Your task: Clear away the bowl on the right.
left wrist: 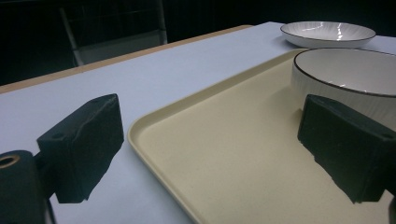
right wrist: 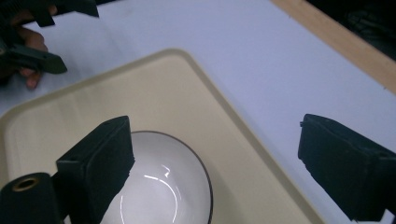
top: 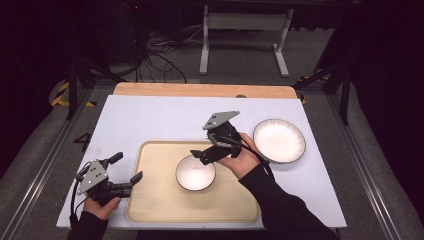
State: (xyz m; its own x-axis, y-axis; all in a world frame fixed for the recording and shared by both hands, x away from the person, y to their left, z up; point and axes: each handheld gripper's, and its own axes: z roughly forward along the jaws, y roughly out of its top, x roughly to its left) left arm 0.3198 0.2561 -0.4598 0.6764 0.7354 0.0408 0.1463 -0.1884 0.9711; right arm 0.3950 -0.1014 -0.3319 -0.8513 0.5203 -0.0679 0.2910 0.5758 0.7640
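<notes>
A white bowl (top: 195,172) with a dark rim stands in the middle of a beige tray (top: 160,200). My right gripper (top: 206,146) hovers just above the bowl's far right rim, its jaws open and nothing between them. In the right gripper view the bowl (right wrist: 159,191) lies below the wide-apart jaws of the right gripper (right wrist: 219,172). My left gripper (top: 128,166) rests at the tray's left edge, open and empty. The left gripper view looks across the tray (left wrist: 233,154) at the bowl (left wrist: 345,74) between the spread jaws of the left gripper (left wrist: 210,149).
A white ribbed plate (top: 279,140) sits on the white tabletop (top: 165,117) to the right of the tray. A wooden strip (top: 200,90) runs along the table's far edge. Beyond it are a dark floor, cables and a stand's legs (top: 245,45).
</notes>
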